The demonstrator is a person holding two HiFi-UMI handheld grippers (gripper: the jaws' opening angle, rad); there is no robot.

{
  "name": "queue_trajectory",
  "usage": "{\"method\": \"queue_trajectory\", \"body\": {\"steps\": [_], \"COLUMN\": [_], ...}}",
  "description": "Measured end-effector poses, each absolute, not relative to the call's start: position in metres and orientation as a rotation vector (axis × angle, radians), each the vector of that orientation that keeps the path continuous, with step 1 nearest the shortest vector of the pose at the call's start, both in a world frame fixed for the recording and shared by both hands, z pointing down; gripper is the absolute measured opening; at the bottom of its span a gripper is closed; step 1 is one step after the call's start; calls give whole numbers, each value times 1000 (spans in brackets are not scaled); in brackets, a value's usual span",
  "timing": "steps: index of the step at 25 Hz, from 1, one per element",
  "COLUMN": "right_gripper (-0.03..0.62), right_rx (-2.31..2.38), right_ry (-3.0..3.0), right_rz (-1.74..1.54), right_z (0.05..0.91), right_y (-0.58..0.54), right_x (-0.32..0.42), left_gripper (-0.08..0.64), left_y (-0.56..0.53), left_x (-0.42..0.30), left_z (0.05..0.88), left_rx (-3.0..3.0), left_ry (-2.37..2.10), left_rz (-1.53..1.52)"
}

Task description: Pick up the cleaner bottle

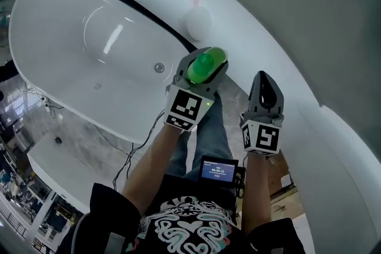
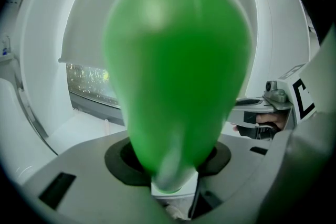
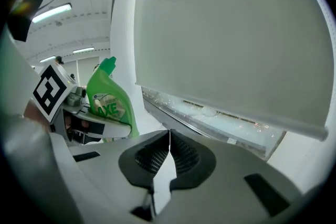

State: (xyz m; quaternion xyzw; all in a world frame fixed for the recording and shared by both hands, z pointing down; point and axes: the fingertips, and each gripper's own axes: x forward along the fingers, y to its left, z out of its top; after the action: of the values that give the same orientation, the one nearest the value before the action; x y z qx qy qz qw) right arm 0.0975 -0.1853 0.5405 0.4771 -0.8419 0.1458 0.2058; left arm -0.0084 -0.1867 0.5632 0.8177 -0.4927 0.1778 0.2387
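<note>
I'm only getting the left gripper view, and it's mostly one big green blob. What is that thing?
Observer: The right gripper view shows it from the side. It's a green cleaner bottle with a printed label and a bent neck, clamped in the left gripper.
Operator: Is the other claw helping?
Observer: No. The right gripper is shut on nothing, with its jaws meeting edge to edge.
Operator: Where is all this happening?
Observer: The head view shows both grippers held up in the air beside a white bathtub, with its drain in sight.
</note>
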Motion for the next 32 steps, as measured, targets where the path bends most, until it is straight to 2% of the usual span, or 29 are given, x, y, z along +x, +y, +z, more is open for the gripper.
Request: {"method": "queue_trajectory", "body": {"steps": [14, 22, 32], "right_gripper": [28, 28, 28], "right_rx": [1415, 1490, 1583], "right_ry": [-2349, -2345, -2342], "right_rz": [340, 302, 211], "right_z": [452, 360, 305], "right_y": [-178, -148, -117], "right_x": [99, 118, 135], "left_gripper": [201, 201, 200], "left_y": [-170, -146, -117], "left_x": [-22, -10, -13], "left_z": [470, 373, 315], "left_rx": [2255, 2280, 2306], "left_ry": [-1356, -1342, -1352], "left_rz": [458, 381, 344]}}
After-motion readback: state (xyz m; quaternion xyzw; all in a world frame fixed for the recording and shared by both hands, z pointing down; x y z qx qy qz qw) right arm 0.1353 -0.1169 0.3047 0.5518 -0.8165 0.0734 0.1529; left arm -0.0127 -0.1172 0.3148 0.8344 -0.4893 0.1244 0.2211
